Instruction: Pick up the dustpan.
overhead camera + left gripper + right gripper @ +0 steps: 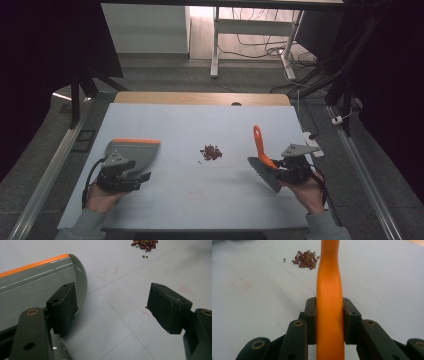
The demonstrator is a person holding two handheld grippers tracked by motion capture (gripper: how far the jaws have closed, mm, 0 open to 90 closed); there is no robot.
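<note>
I see 3 things in hand here. The brush point(262, 160) has an orange handle with a loop at its far end and dark bristles at the near end; it is tilted, handle pointing up and away, over the right part of the pale desk point(190, 200), clamped at the handle. The dustpan point(132, 150) is grey with an orange strip along its far edge and lies flat on the left part of the desk. Between them, near the middle, sits a small heap of dark red beans point(211, 152), with 2 or 3 greenish bits strayed just beside it.
</note>
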